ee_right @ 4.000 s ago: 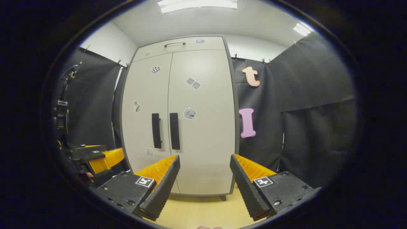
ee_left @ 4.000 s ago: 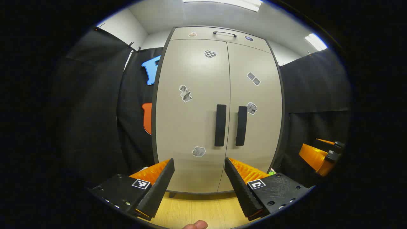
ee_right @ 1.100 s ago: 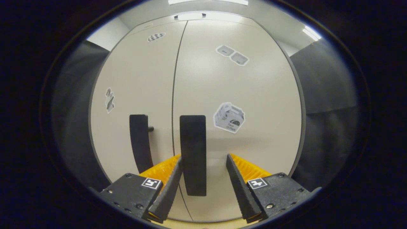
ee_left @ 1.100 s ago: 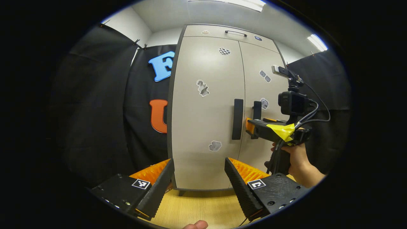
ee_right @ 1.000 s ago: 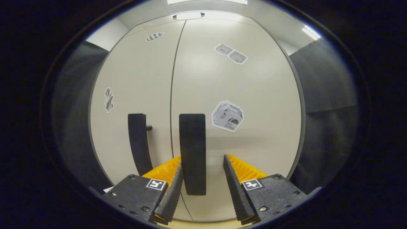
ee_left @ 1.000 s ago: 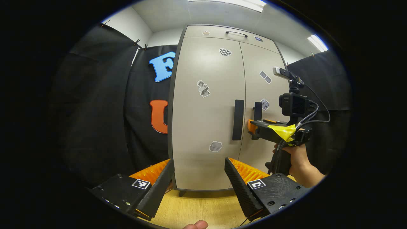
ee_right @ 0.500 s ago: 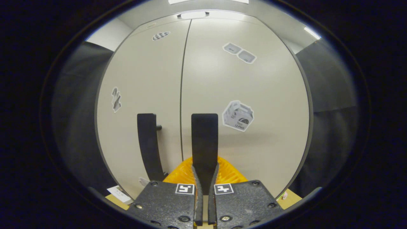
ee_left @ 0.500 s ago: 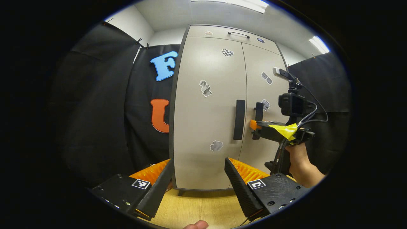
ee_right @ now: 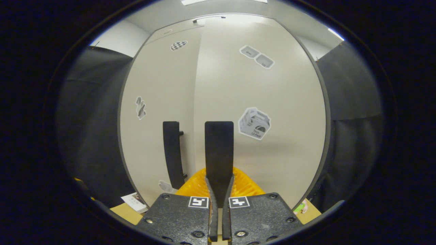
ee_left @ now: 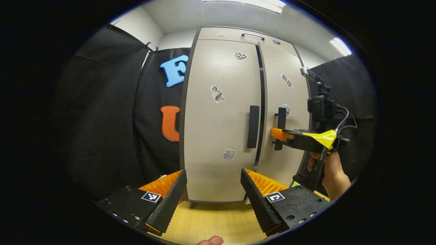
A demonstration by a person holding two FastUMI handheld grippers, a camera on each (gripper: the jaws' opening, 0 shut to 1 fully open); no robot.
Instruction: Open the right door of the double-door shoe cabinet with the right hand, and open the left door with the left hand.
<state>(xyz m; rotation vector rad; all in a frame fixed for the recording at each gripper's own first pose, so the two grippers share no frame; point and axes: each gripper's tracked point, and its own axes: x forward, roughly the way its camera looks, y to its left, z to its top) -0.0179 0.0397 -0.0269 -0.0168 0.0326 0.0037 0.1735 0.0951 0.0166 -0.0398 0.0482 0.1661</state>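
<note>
Right door — now swinging ajar, right gripper clenching its handle; left gripper waiting, spread — left door next.

One tall beige double-door shoe cabinet, two beige doors, two black vertical bar handles, two handheld two-finger grippers, several grey stickers on the doors

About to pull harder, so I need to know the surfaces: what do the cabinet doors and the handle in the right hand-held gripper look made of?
Right door and left door: probably laminated board, smooth beige satin, showing soft light glare. Right door handle: matte black flat bar, plastic or coated metal, can't tell which; the right hand-held gripper is shut on it.
</note>
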